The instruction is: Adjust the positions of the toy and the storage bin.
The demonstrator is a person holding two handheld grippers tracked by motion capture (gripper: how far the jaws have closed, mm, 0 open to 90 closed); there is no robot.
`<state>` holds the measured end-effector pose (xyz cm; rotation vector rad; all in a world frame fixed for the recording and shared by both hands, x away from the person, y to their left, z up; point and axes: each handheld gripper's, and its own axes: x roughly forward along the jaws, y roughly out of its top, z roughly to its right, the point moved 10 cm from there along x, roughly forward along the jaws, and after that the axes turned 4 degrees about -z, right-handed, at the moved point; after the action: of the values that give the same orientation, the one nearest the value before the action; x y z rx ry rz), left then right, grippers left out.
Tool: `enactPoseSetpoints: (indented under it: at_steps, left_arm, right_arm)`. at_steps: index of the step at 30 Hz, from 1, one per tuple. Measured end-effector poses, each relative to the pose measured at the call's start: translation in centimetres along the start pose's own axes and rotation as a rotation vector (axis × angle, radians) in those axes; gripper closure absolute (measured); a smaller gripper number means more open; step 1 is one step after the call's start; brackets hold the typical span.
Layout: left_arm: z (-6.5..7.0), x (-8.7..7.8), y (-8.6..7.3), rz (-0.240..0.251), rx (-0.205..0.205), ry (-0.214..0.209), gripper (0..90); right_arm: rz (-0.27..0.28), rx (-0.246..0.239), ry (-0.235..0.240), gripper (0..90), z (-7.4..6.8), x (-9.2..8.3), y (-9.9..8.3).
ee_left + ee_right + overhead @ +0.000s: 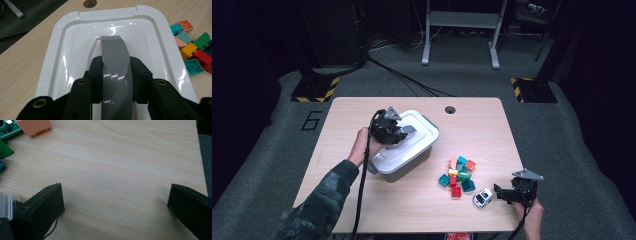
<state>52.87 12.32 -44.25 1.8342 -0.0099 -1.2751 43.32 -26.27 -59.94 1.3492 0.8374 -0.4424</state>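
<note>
Grip on the lid handle, with bare table to the right

Left gripper (396, 131) sits over the white lidded box (404, 145) at centre left of the high view, its black jaws pressed in on the grey handle (115, 72) that arches up from the lid's recessed middle. In the left gripper view the pads (96, 80) clamp the handle from both sides, and the lid's raised rim runs round them on every side. The box stands skewed to the table (362, 112), with its near corner close to the person's left hand (360, 145).

Just right of the box, at lower centre of the high view, lies a heap of coloured bricks (459, 175), with a small white toy car (482, 197) below and to the right of it, close to the table's bottom edge. Right gripper (507, 194) rests low by that edge at lower right, just beside the car, with its jaws spread wide and nothing between them. In the right gripper view bare wood lies between and beyond the two jaws, and the table's edge runs down the right side of the frame.

Open wood stretches along the top of the table around the round cable hole (450, 109) and down the right side.
</note>
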Motion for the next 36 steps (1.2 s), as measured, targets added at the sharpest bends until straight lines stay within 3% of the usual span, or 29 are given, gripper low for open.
enactPoseSetpoints:
  at_steps: [5, 10, 20, 24, 30, 36]
  left_arm:
    - [0.6, 0.4, 0.5, 0.001, -0.089, 0.023, 66.3]
    - [1.4, 1.0, 1.3, 0.009, -0.151, 0.048, 66.6]
    - [2.1, 1.3, 1.7, 0.012, -0.155, 0.035, 66.8]
    - [1.7, 1.3, 1.6, 0.025, -0.194, 0.012, 66.9]
    - [2.0, 1.4, 1.7, 0.031, -0.236, -0.031, 67.2]
    - [2.7, 1.6, 2.0, 0.04, -0.24, -0.05, 67.3]
  right_arm:
    - [0.0, 0.0, 0.0, 0.0, 0.0, 0.0, 0.0]
    - [0.0, 0.0, -0.001, 0.0, 0.0, 0.0, 0.0]
    - [0.001, 0.0, -0.001, 0.0, 0.0, 0.0, 0.0]
    - [0.0, 0.0, 0.0, 0.0, 0.0, 0.0, 0.0]
    - [-0.001, -0.002, 0.001, 0.0, 0.0, 0.0, 0.0]
    - [0.0, -0.002, 0.001, 0.0, 0.0, 0.0, 0.0]
